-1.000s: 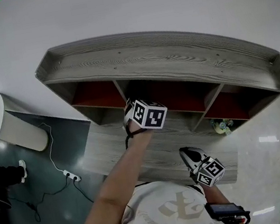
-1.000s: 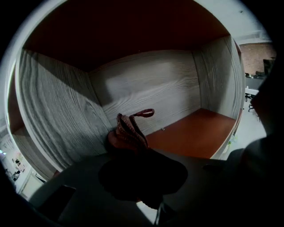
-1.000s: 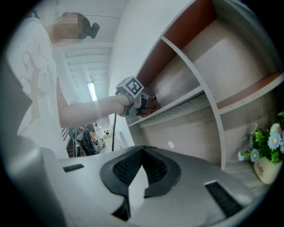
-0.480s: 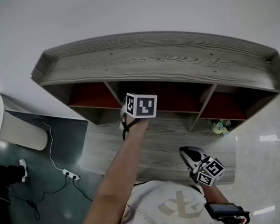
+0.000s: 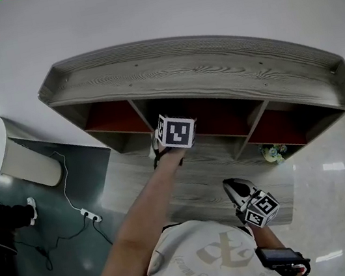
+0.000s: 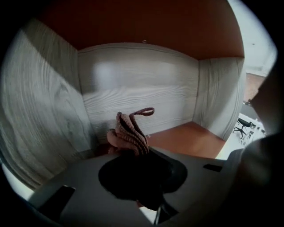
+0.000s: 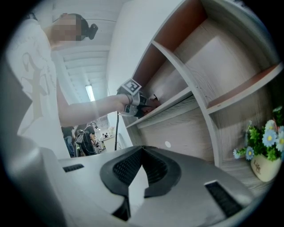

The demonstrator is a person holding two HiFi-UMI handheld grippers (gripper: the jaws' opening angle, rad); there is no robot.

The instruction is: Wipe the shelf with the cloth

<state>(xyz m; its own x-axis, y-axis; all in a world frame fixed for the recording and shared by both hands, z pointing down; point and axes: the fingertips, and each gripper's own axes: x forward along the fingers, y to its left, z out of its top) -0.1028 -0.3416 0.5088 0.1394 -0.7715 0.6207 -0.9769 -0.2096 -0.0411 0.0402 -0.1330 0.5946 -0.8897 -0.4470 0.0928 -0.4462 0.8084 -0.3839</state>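
While the left gripper reaches into the middle compartment of the shelf, close to its left divider, its jaws are pinched on the cloth. In the left gripper view the cloth is a bunched brown wad with a loop sticking up, poking out of the left gripper close to the corner where a grey wood wall meets the grey wood panel ahead. Whether it touches either surface I cannot tell. Red-brown panels close the compartment above and at lower right.

Below, over the lower ledge, the right gripper is well apart from the left one. The right gripper has its jaws pressed together at the tips, with nothing between them. A flower pot stands in the compartment at its right.
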